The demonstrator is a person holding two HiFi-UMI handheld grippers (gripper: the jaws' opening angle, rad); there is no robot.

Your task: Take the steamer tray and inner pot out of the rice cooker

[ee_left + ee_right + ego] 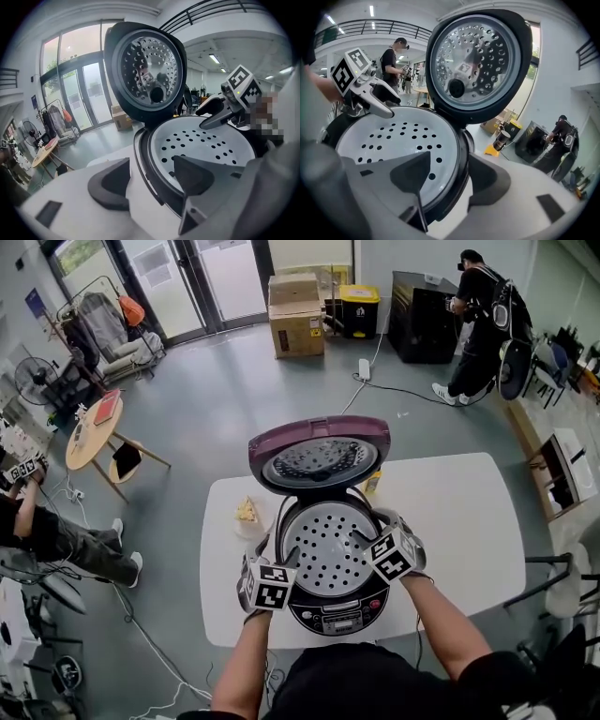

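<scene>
A dark rice cooker with a control panel on its front (337,612) stands on the white rounded table (459,521). Its maroon-backed lid (319,456) is swung fully up, showing the perforated metal plate on its underside. The white round steamer tray dotted with holes (326,545) sits in the cooker's mouth, level with the rim. The inner pot beneath it is covered by the tray. The left claw (150,173) is angled down at the tray's left edge, its jaws apart and astride the rim. One dark pad is inside over the tray and the other is outside the cooker wall; neither visibly presses. The right claw (450,164) mirrors this on the tray's right edge, also open, with the rim between its pads. Each claw shows across the tray in the other's gripper view.
</scene>
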